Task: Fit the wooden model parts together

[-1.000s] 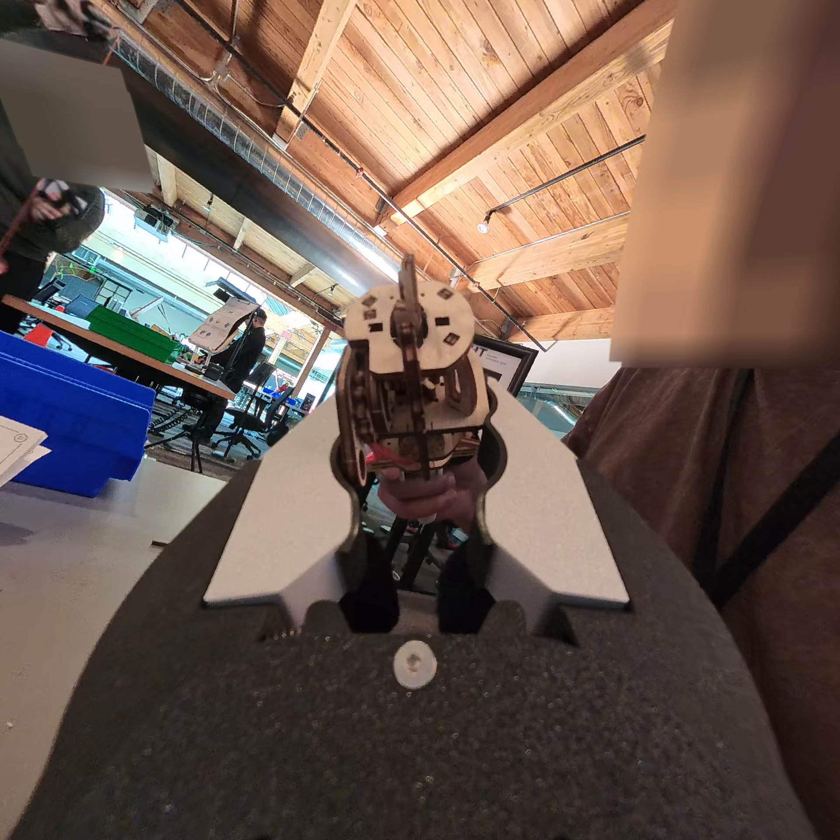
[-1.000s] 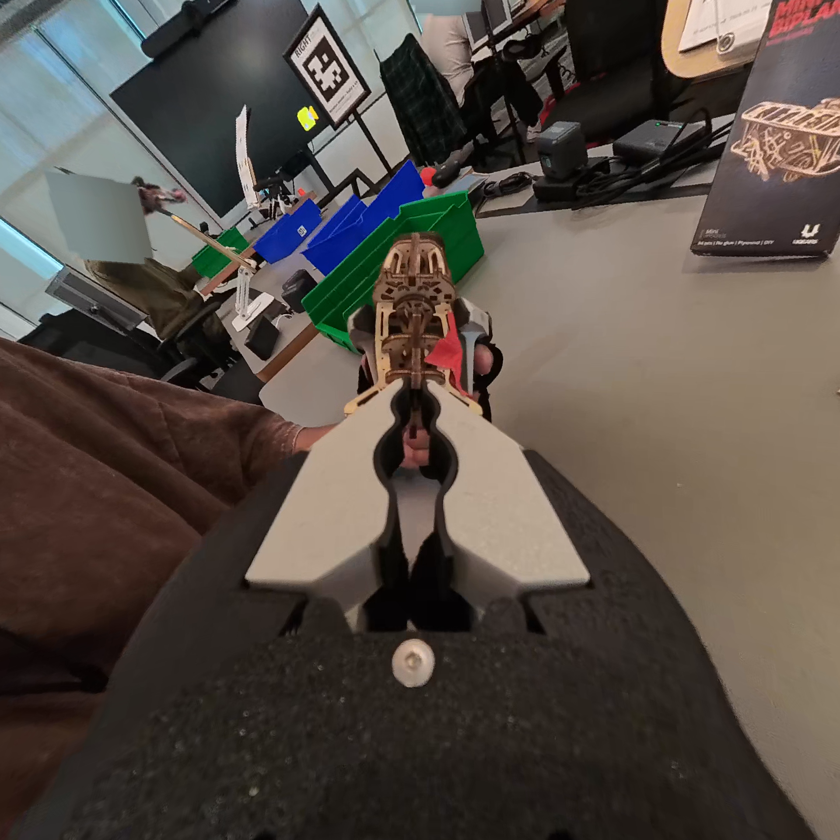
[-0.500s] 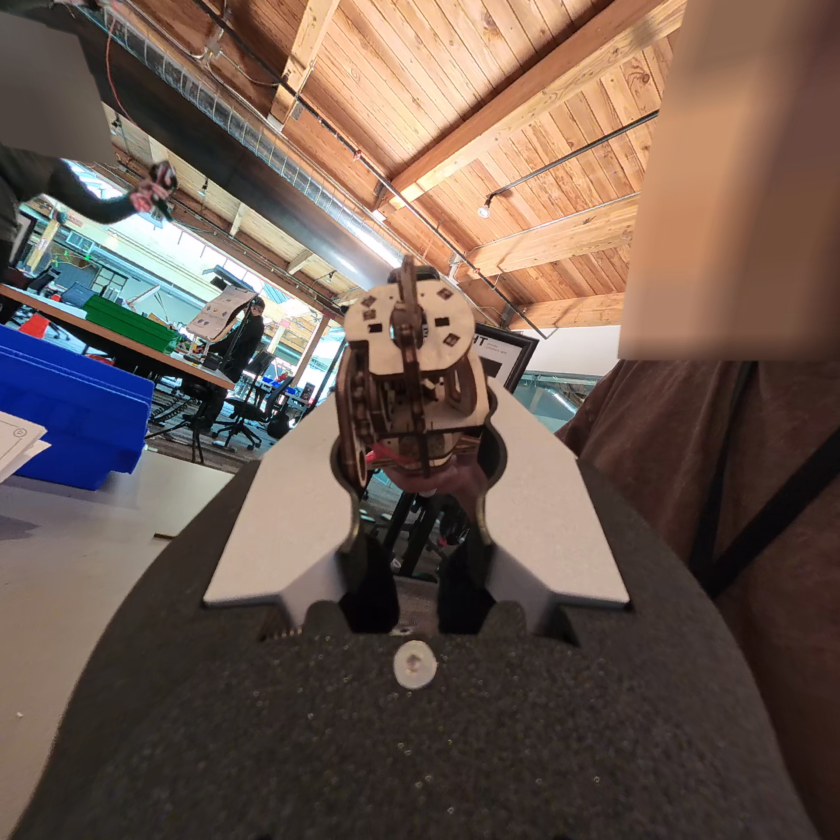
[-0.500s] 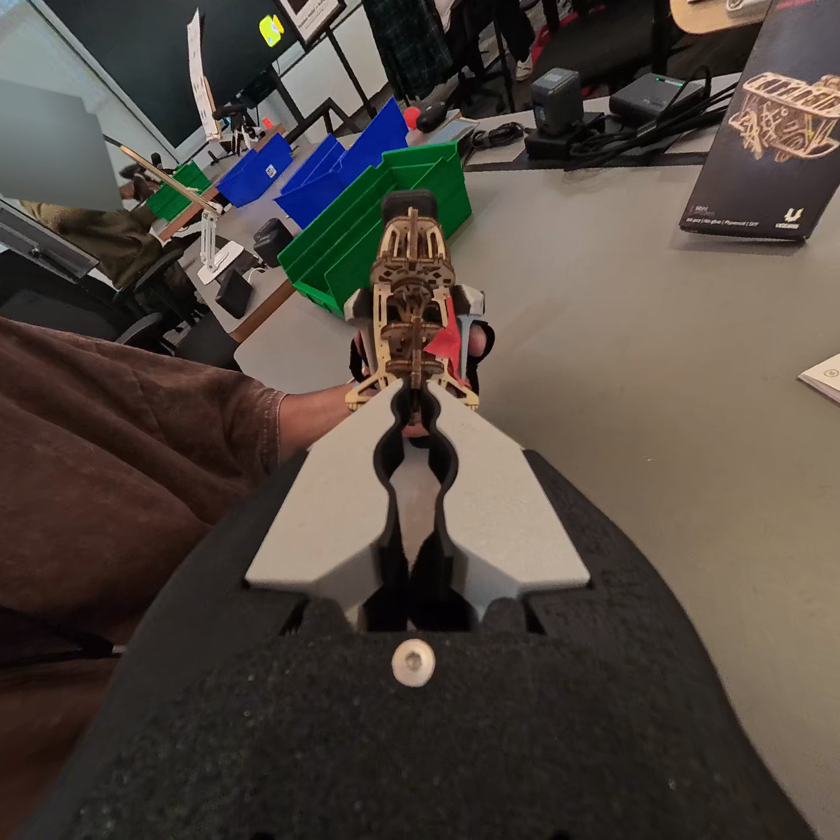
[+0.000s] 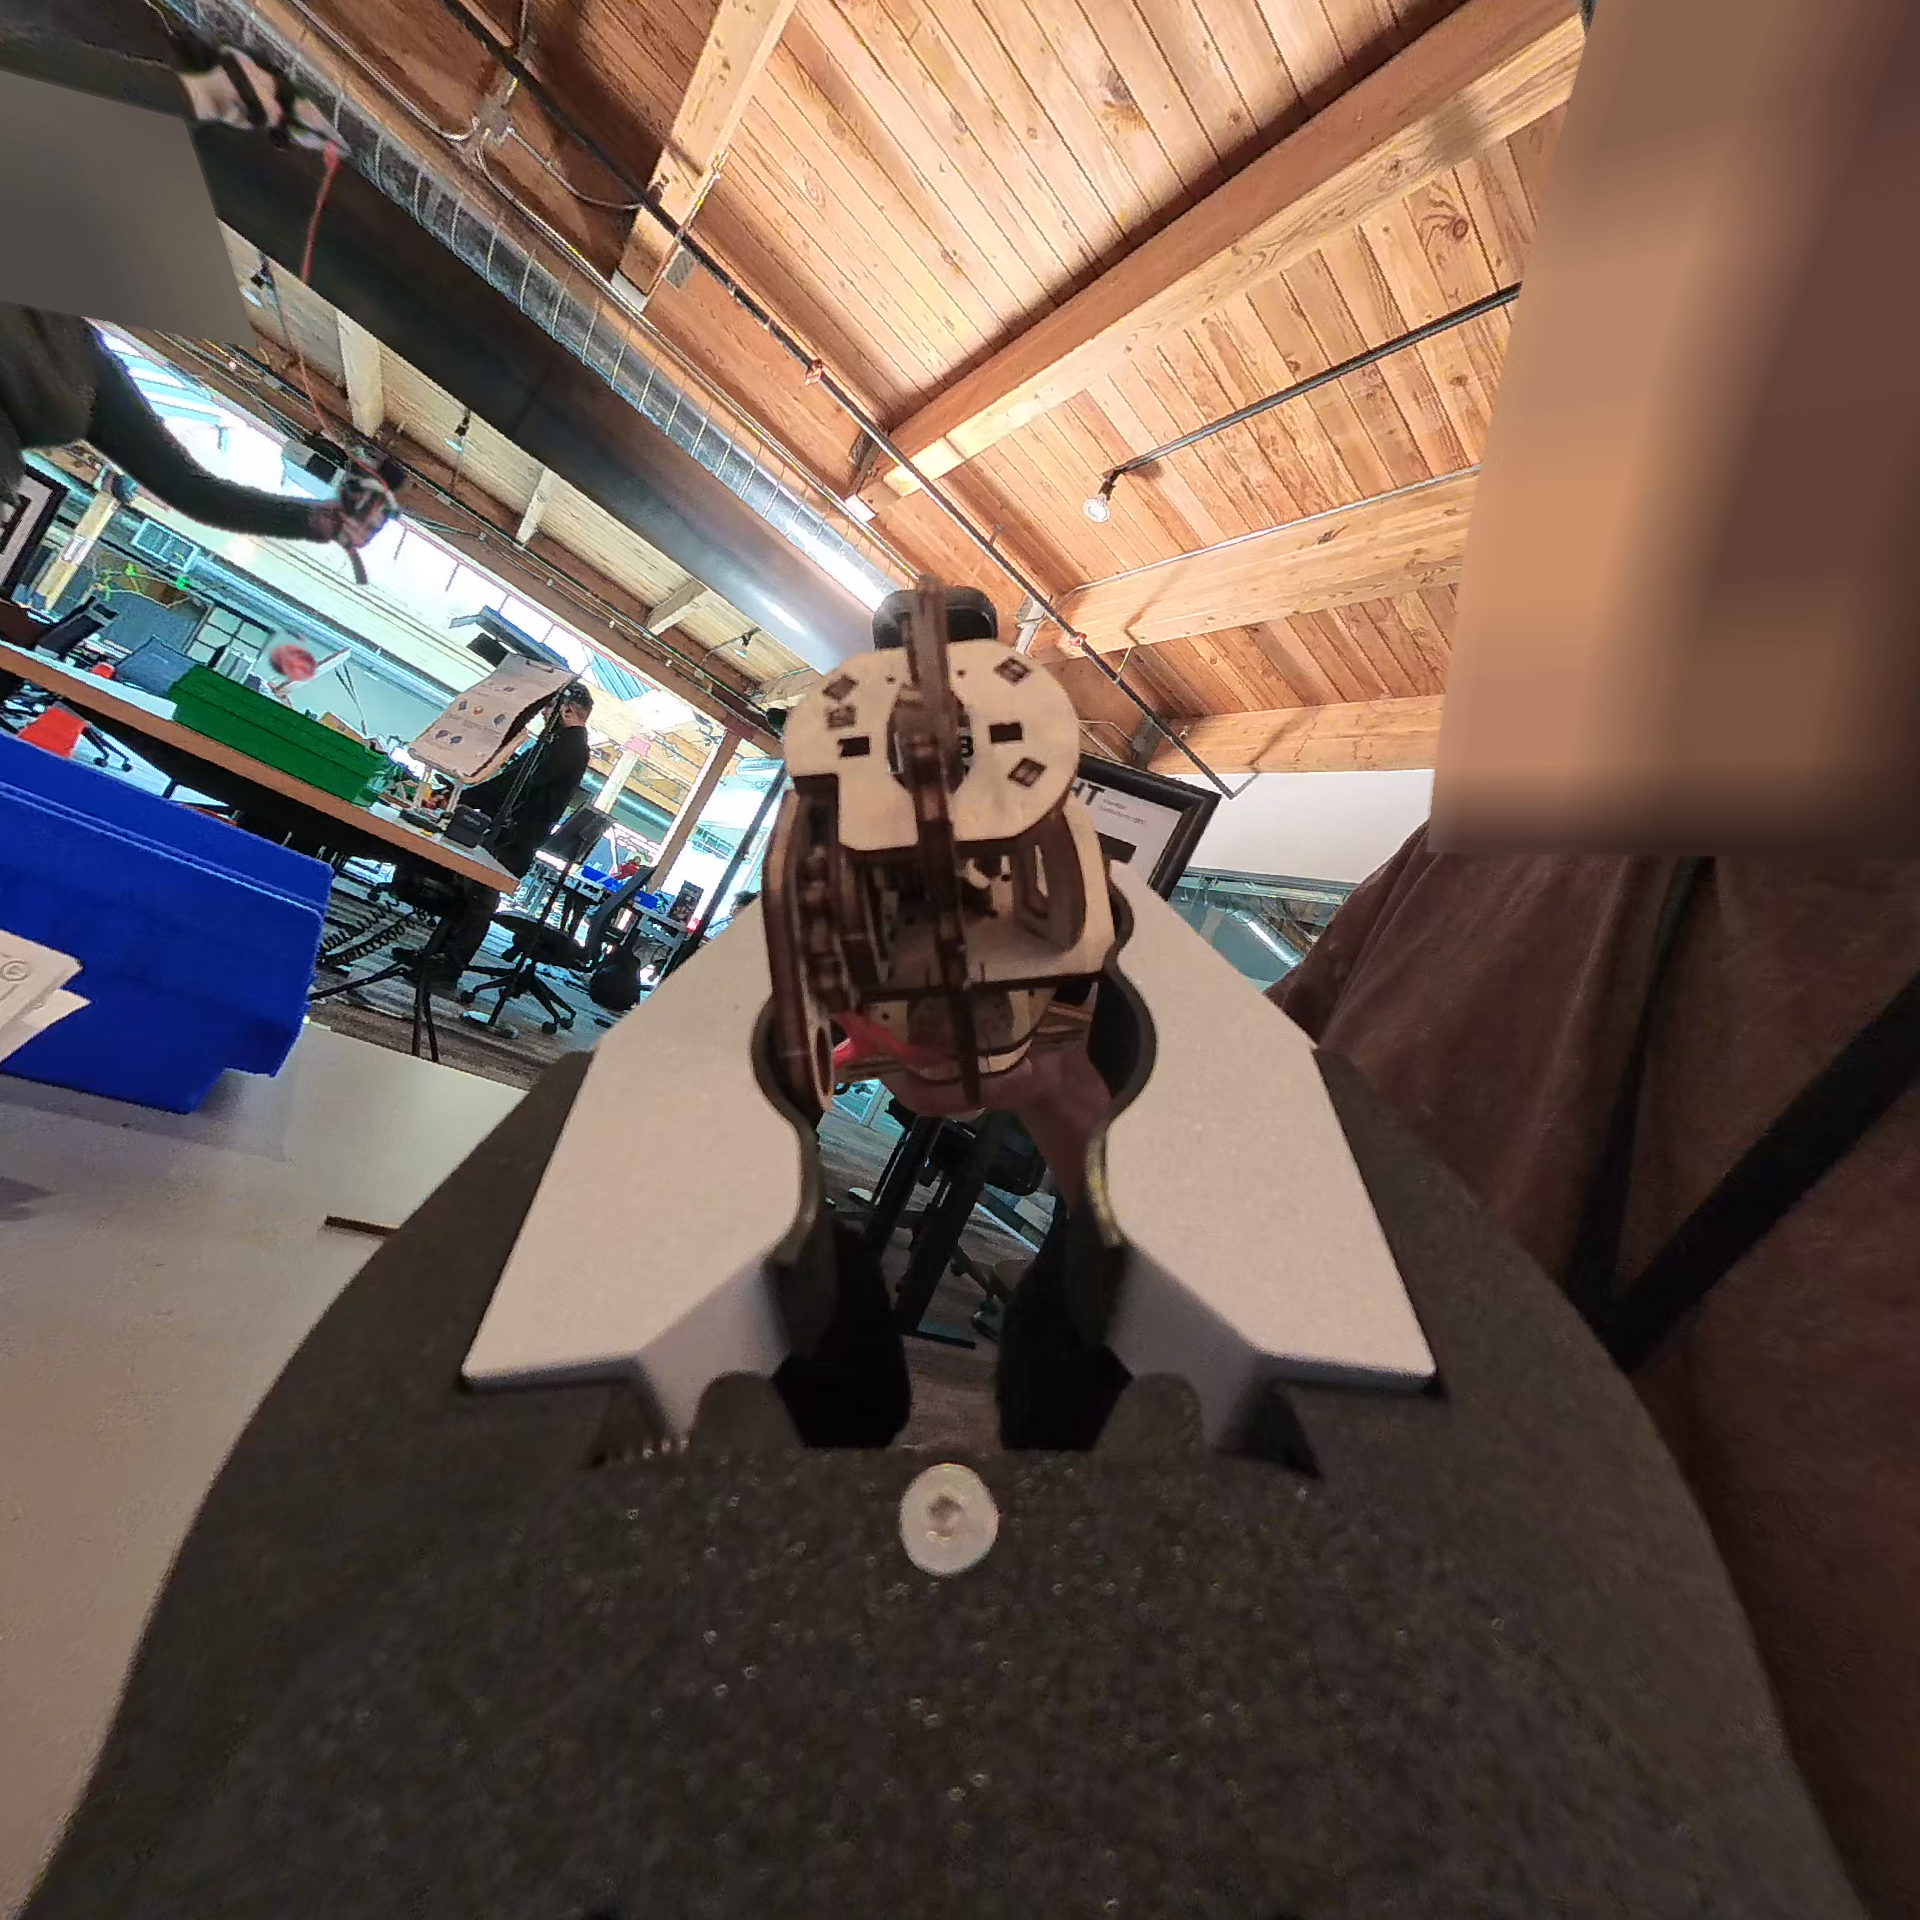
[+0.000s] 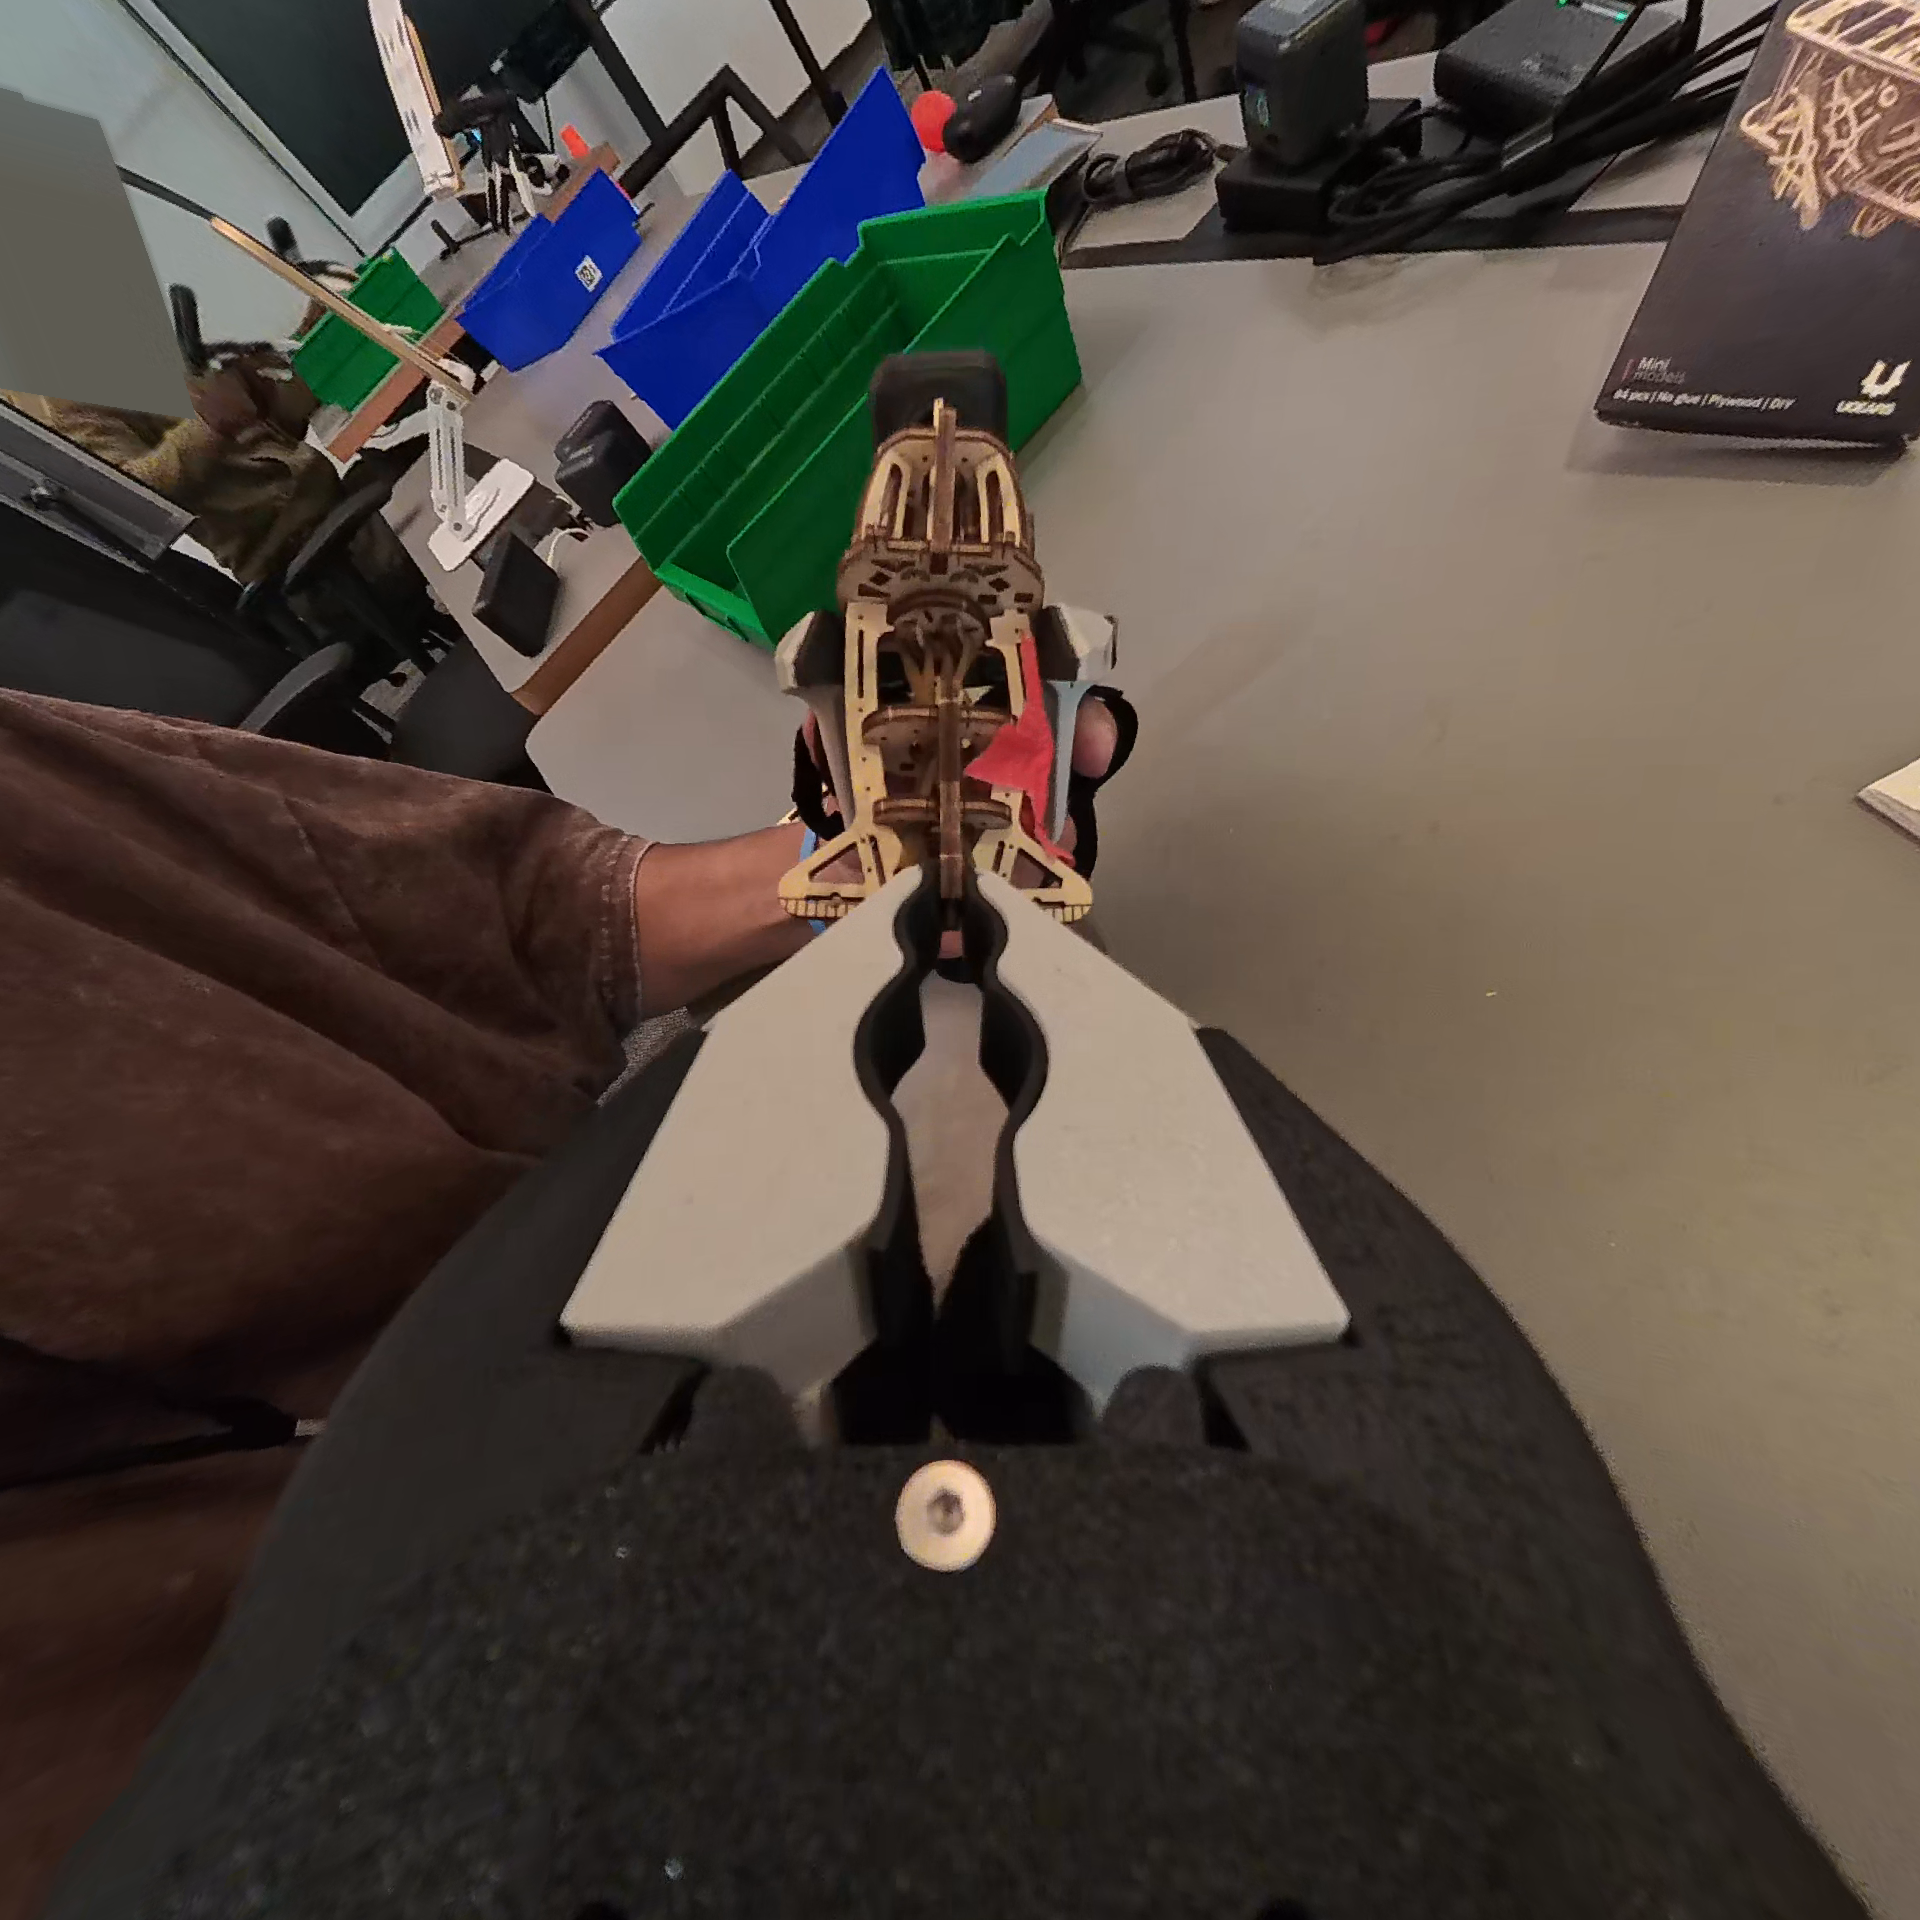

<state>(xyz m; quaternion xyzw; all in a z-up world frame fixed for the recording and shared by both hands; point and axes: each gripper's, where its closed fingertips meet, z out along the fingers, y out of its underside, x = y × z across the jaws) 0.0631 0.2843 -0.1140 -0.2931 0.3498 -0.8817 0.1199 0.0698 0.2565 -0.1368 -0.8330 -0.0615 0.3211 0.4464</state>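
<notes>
A light wooden model (image 5: 935,862) with a small red piece (image 5: 868,1039) is held in the air between both grippers. My left gripper (image 5: 940,935) points up towards the ceiling, its jaws set wide and shut on the model's body. My right gripper (image 6: 945,894) is nearly closed, pinching a thin upright wooden plate at the near end of the model (image 6: 940,644). In the right wrist view the left gripper's grey fingers (image 6: 1081,644) and the hand (image 6: 1096,727) holding it show behind the model. The red piece (image 6: 1013,758) hangs on the model's right side.
A grey table (image 6: 1507,831) lies below. Green bins (image 6: 883,343) and blue bins (image 6: 769,239) stand behind the model. A dark model box (image 6: 1787,239) and cables with chargers (image 6: 1455,104) are at the back right. A blue bin (image 5: 135,914) is at my left. Left tips to right tips: about 4 centimetres.
Both grippers keep their hold on the model. The right wrist view has tilted down and shifted over the table; the left wrist view has tilted slightly, so the background has slid.
</notes>
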